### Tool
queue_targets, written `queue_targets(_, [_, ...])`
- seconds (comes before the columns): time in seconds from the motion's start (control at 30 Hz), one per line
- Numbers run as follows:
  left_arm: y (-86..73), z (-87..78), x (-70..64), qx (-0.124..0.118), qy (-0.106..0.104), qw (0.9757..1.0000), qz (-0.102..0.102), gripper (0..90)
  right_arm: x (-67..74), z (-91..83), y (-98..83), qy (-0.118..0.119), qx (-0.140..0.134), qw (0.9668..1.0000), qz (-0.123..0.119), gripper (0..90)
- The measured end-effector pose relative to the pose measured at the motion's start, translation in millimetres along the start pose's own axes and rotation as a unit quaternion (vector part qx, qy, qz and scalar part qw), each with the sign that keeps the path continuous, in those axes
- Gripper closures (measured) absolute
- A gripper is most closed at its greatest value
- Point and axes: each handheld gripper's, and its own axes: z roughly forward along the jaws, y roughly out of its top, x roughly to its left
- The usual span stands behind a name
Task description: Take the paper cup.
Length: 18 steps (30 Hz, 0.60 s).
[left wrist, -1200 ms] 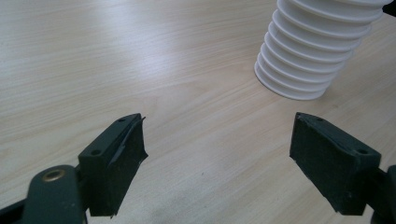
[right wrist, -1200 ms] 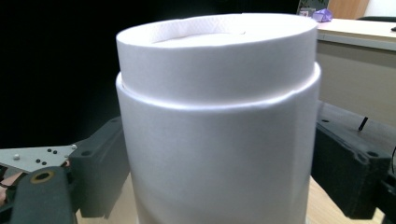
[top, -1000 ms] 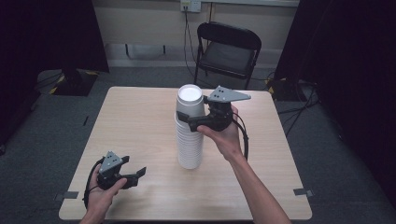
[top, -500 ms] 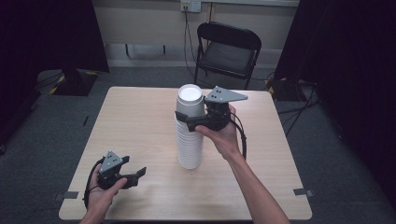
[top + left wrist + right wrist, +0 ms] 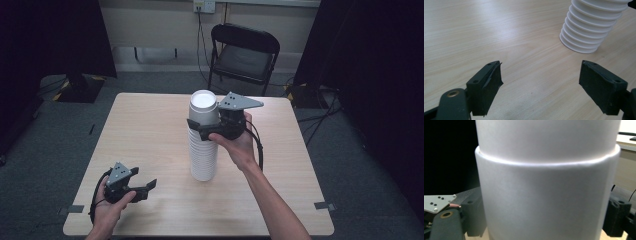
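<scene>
Right gripper (image 5: 202, 129): jaws clasping upright tall stack of white paper cups (image 5: 203, 142) near top; left gripper (image 5: 145, 189) released, farther.

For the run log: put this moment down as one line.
right gripper: jaws around top of cup stack, grip unclear | left gripper: open, empty, low over table | stack upright on table
</scene>
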Motion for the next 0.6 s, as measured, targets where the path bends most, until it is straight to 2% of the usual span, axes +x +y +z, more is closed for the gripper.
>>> queue_targets(0.37, [-0.1,0.4,-0.3,0.001,-0.001,1.0,-0.001,18.1,-0.4,-2.7,8.8,-0.001,-0.012,0.9999,-0.001,14.4])
queue_targets(0.6, [-0.2,0.7,-0.7,0.001,-0.001,1.0,0.0,18.1,-1.4,-5.4,18.6,-0.002,-0.031,0.9995,0.001,14.7])
